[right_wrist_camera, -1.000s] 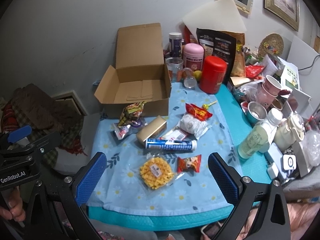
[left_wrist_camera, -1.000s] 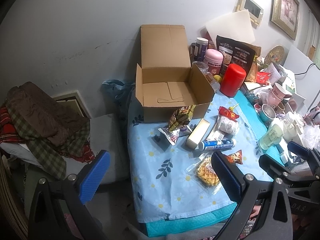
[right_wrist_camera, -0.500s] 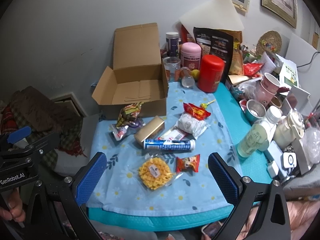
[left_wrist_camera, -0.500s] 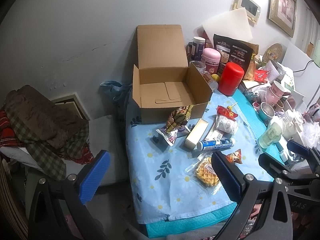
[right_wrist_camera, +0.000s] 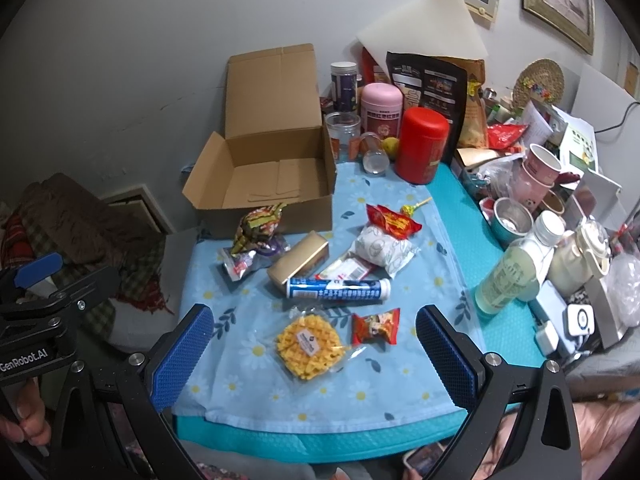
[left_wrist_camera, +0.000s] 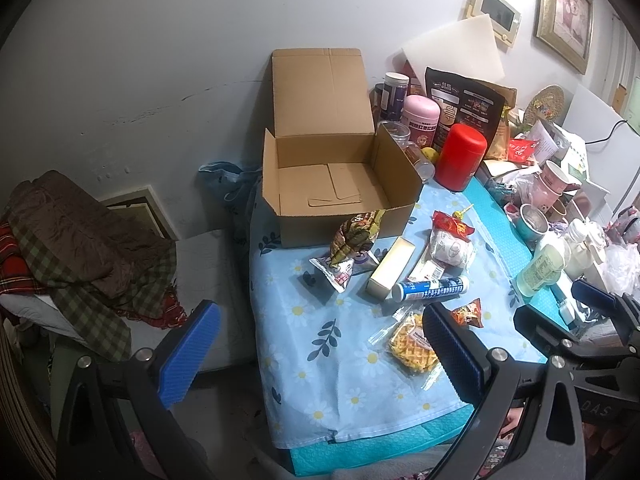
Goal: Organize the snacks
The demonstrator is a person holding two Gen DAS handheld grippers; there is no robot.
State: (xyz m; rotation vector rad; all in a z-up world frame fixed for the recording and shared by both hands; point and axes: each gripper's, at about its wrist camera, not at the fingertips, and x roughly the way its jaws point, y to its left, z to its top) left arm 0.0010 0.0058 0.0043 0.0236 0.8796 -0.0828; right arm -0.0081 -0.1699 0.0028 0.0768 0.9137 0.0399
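An open, empty cardboard box (right_wrist_camera: pixel 276 176) (left_wrist_camera: pixel 336 184) stands at the back of the blue flowered tablecloth (right_wrist_camera: pixel 248 364). In front of it lie snacks: a yellow waffle pack (right_wrist_camera: pixel 310 346) (left_wrist_camera: pixel 412 346), a small red packet (right_wrist_camera: pixel 376 326), a blue-and-white tube (right_wrist_camera: pixel 338 289) (left_wrist_camera: pixel 430 288), a gold box (right_wrist_camera: pixel 298 262), a white pouch with a red packet on it (right_wrist_camera: pixel 384 248), and a green-brown bag (right_wrist_camera: pixel 260 228). My right gripper (right_wrist_camera: pixel 316 356) is open and empty above the table's front edge. My left gripper (left_wrist_camera: pixel 320 354) is open and empty at the table's left front.
A red canister (right_wrist_camera: pixel 424 144), pink jar (right_wrist_camera: pixel 382 108), dark pouch (right_wrist_camera: pixel 426 80) and jars stand behind the snacks. Cups, a pale green bottle (right_wrist_camera: pixel 516 268) and clutter fill the right side. A pile of blankets (left_wrist_camera: pixel 76 240) lies left of the table.
Both grippers have drifted slightly, so the table sits a little farther away and to the left in view. Nothing on the table has moved. Both grippers stay open.
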